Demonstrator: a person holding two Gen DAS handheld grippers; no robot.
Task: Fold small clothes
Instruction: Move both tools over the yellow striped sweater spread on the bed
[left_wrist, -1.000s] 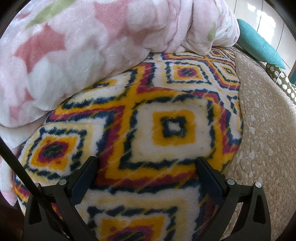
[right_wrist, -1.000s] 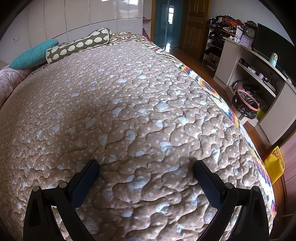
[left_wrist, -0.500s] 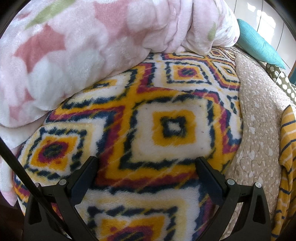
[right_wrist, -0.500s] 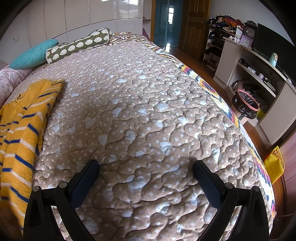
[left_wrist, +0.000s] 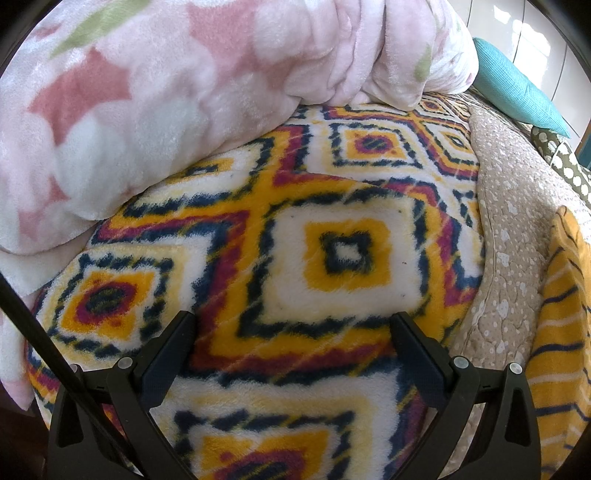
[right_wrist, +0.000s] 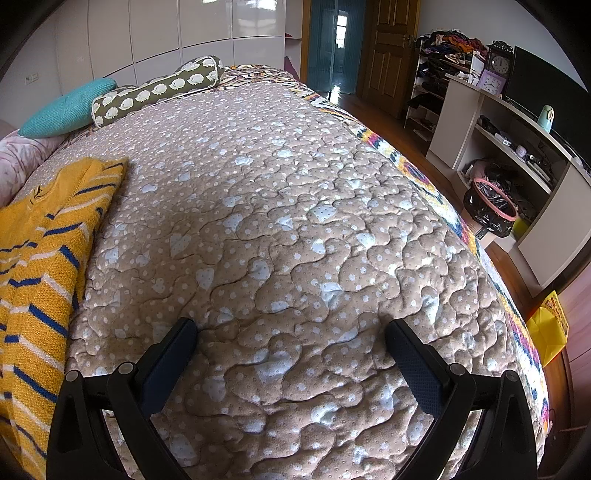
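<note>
The sweater, yellow knit with blue and white stripes, lies on the quilt that covers the bed, along the quilt's left side as the right tool looks at it. It looks rumpled rather than spread flat, with one end bunched towards the pillows, so I would judge the folding has not begun and the garment first needs straightening out.

The right tool hangs over bare quilt just beside the sweater, its fingers wide apart and holding nothing. That seems a waiting pose, kept off the cloth so the garment has room to settle.

The left tool is on the sweater's other side, likewise spread wide and empty, above the fleece blanket with its diamond pattern. From there the sweater shows only as a strip beyond the quilt's edge. A pink floral blanket is heaped beyond the fleece, away from the sweater.

Past the sweater's far end, a teal cushion and a bolster lie at the head of the bed. The quilt's wide middle is free, probably the working area for the fold.
</note>
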